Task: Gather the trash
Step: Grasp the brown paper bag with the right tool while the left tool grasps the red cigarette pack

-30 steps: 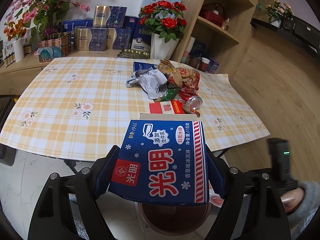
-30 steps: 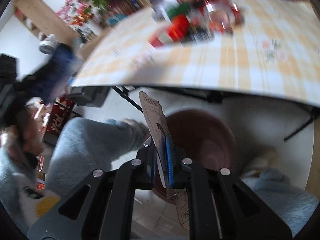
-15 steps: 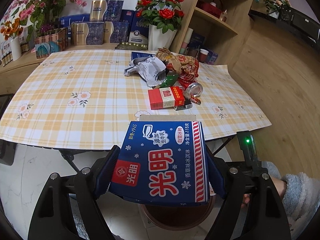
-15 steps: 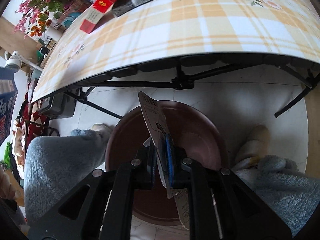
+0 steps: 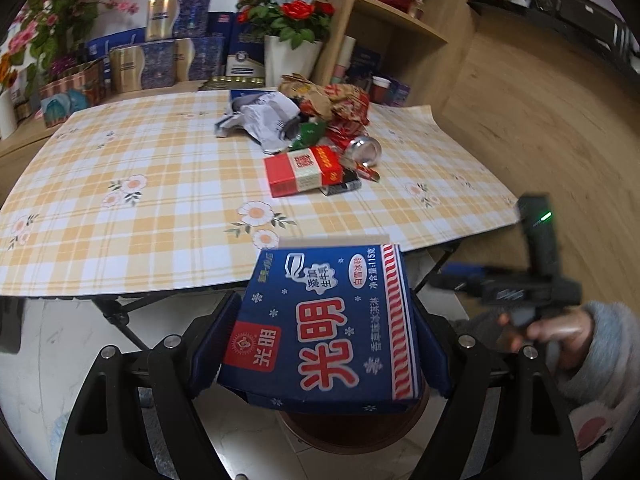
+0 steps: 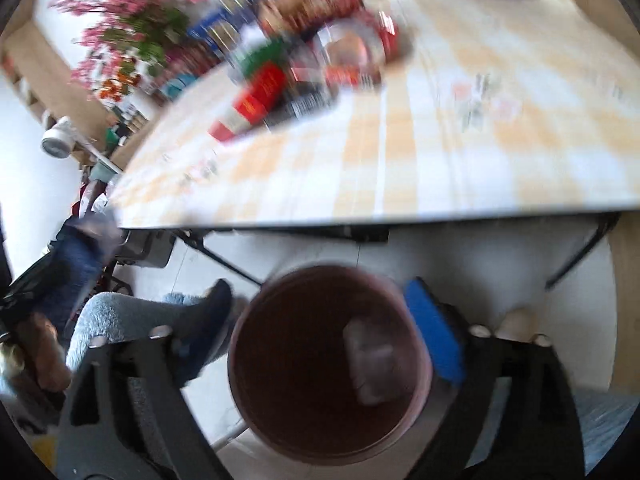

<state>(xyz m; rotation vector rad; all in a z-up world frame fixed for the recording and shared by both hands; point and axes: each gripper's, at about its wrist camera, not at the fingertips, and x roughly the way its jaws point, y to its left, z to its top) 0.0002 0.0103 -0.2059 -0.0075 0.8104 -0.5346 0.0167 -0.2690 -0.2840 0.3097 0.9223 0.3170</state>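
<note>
1. The left gripper (image 5: 320, 344) has its two pads clamped on the sides of a blue ice-cream carton (image 5: 326, 328), holding it flat-face up and spread wide to fit the carton's width.
2. That carton hangs past the near edge of the table (image 5: 120, 248), right above a brown bin (image 5: 352, 428) on the pale floor; only the bin's rim peeps out beneath it.
3. The right gripper (image 6: 320, 344) is opening its jaws, and nothing sits between the pads. It hovers over the brown bin (image 6: 256, 344).
4. Down inside the bin lies a flat piece of packaging (image 6: 370, 364); the picture is smeared, so I can't say just what it is.
5. More trash stays in a heap on the checked tablecloth: a red and white box (image 5: 304, 170), a dark flat wrapper (image 5: 340, 188) touching its right end, a tipped can (image 5: 364, 148), a crumpled white bag (image 5: 264, 116) and red snack bags (image 5: 340, 104) behind.
6. The table's folding legs (image 6: 224, 256) run beside the bin, and grey fleece sleeves crowd in on either side.
7. From the left camera, the person's other hand (image 5: 552, 328) shows at the right, wrapped around its gripper's handle.
</note>
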